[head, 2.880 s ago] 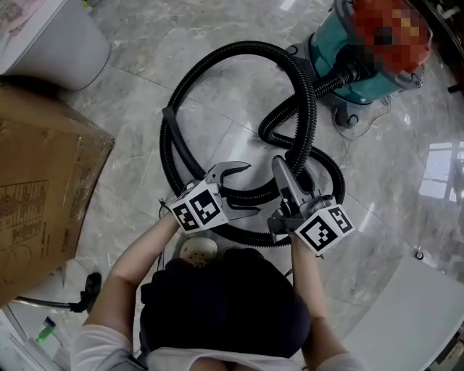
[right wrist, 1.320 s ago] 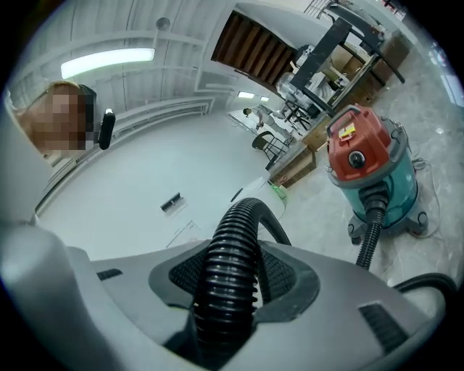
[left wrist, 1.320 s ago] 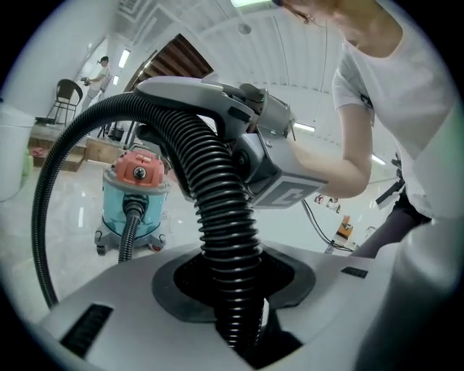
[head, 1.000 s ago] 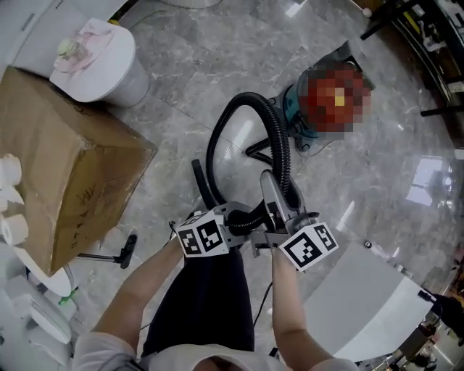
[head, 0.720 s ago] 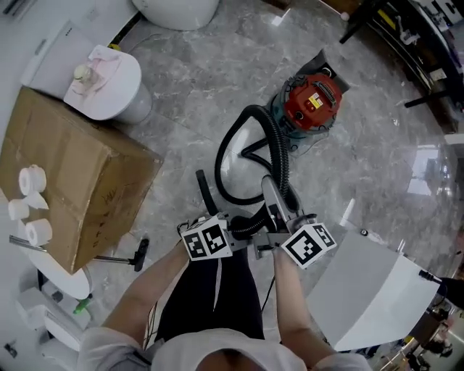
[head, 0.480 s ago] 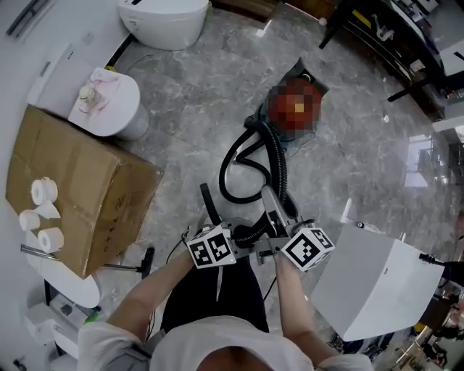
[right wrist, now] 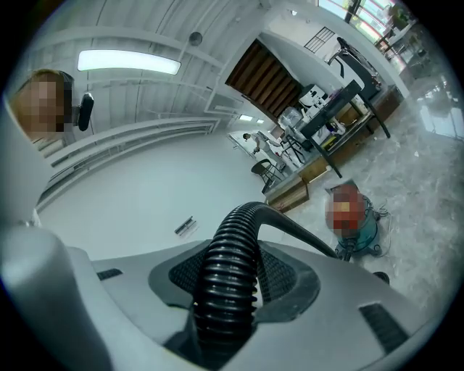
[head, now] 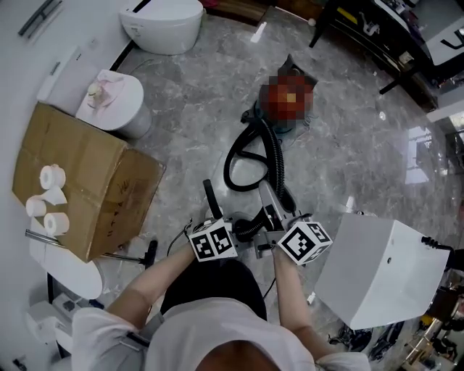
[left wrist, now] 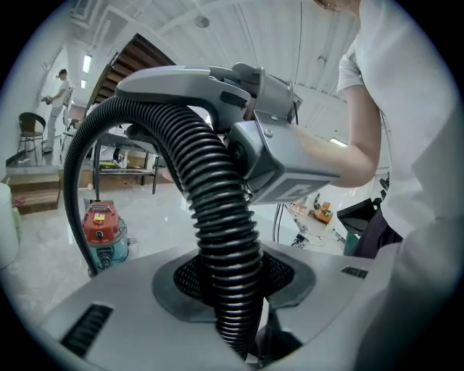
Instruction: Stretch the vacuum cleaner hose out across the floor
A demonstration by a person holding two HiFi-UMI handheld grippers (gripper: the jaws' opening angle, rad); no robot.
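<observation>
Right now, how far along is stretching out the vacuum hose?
Done: left tool and right tool are clamped on the ribbed black hose. In hand: that stretch is held above the grey marble floor. Left: the hose loops beside the red-and-teal vacuum cleaner, unstretched.

A glossy grey marble floor (head: 181, 94) held a cardboard box (head: 87, 196) topped with paper rolls (head: 45, 194), a white toilet (head: 163, 22) beyond, and a white cabinet (head: 384, 268) at the right.
</observation>
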